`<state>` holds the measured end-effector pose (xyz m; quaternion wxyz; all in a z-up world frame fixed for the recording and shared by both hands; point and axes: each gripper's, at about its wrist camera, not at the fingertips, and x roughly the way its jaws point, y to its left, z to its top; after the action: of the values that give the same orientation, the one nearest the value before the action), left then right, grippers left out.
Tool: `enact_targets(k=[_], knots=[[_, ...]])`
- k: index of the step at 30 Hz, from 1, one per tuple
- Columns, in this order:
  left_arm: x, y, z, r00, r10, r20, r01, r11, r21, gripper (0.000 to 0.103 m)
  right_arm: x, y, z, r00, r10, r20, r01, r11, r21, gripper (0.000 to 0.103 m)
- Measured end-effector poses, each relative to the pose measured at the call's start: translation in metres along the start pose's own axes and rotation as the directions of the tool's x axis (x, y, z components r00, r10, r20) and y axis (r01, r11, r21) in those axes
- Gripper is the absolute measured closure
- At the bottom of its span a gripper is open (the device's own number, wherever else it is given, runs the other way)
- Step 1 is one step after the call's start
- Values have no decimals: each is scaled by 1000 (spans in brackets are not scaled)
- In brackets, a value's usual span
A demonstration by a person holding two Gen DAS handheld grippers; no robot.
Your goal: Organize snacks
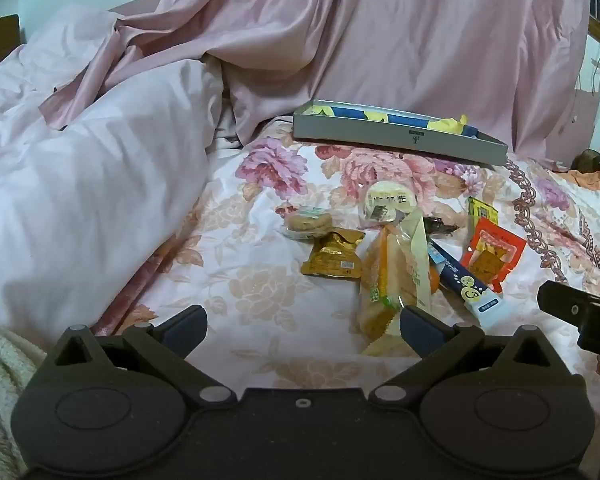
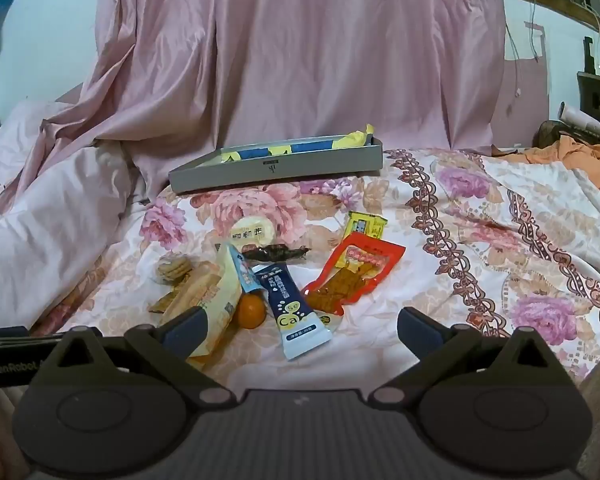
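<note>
Several snacks lie in a loose pile on a floral bedsheet [image 1: 260, 280]. I see a gold packet [image 1: 332, 256], a biscuit pack [image 1: 308, 222], a round white cake [image 1: 388, 200], a long bread pack [image 1: 384, 280], a blue stick pack [image 2: 292, 312], a red pouch [image 2: 352, 276], a small yellow packet [image 2: 364, 225] and an orange [image 2: 251, 311]. A grey box [image 2: 276, 168] with blue and yellow items stands behind them. My left gripper [image 1: 302, 324] is open and empty, just before the pile. My right gripper [image 2: 302, 324] is open and empty, near the blue stick.
A pink quilt [image 1: 80, 184] is heaped at the left. A pink curtain [image 2: 300, 60] hangs behind the box. Orange cloth [image 2: 588, 160] lies at the far right. The right gripper's body [image 1: 580, 312] shows at the right edge of the left wrist view.
</note>
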<state>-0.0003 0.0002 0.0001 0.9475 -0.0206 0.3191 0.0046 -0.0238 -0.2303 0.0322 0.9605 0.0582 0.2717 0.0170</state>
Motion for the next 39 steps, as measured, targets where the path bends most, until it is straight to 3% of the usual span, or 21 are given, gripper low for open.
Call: enact_targets(k=[39], knots=[[1, 1, -4, 1000, 2, -9, -2, 1000, 5, 1, 3, -1, 0, 999, 9, -31, -9, 1000, 20, 0]])
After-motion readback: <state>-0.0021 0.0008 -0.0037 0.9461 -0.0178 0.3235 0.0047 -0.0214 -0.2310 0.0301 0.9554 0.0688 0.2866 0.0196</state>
